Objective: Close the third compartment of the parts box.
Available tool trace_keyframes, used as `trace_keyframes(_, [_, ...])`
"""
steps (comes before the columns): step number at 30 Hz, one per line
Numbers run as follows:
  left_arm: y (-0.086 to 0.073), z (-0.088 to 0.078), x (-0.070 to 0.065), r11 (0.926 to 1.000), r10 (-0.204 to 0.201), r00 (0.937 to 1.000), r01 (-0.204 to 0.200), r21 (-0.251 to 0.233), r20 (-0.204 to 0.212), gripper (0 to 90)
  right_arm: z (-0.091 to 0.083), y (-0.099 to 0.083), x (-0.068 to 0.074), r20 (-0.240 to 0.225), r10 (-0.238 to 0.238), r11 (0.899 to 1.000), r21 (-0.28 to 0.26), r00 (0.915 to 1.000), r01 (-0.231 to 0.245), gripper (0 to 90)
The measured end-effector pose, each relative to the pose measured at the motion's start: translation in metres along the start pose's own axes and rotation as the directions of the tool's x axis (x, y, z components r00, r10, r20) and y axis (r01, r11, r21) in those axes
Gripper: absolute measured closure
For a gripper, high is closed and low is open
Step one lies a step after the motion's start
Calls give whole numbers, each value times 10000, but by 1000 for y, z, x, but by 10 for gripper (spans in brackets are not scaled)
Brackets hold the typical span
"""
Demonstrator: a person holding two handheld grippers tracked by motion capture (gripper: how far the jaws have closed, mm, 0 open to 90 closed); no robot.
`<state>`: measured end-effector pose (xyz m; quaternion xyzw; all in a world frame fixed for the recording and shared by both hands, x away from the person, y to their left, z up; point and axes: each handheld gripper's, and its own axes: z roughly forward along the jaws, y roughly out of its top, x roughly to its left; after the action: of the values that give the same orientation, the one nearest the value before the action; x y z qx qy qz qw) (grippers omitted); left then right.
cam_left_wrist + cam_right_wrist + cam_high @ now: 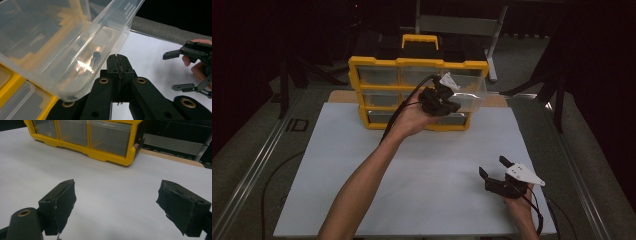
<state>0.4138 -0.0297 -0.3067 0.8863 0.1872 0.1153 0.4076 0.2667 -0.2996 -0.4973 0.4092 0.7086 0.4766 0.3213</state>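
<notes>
A yellow organizer (377, 64) with clear drawers stands at the far side of the white sheet (412, 170). One clear drawer (472, 91) sticks out of its right side, tilted. My left gripper (453, 106) is up against that drawer. In the left gripper view its jaws (117, 58) are pressed together, with the clear drawer (62, 42) right beside them on the left. Whether they pinch its rim I cannot tell. A small dark part (96, 56) lies inside the drawer. My right gripper (493, 166) rests near the front right, open and empty (116, 202).
The organizer's yellow frame (110, 157) lies ahead of the right gripper, across bare white sheet. A black and yellow case (419, 45) stands behind the organizer. A metal rail (257, 165) runs along the table's left side. The right gripper (170, 72) also appears in the left gripper view.
</notes>
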Motion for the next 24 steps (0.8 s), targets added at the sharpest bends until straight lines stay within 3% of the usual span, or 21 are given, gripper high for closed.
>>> trace_keyframes(24, [7,9,-3,9998,-110,9995,105,-160,-310,900,-1,0,-1,59,17,10000,-16,10000,-17,146])
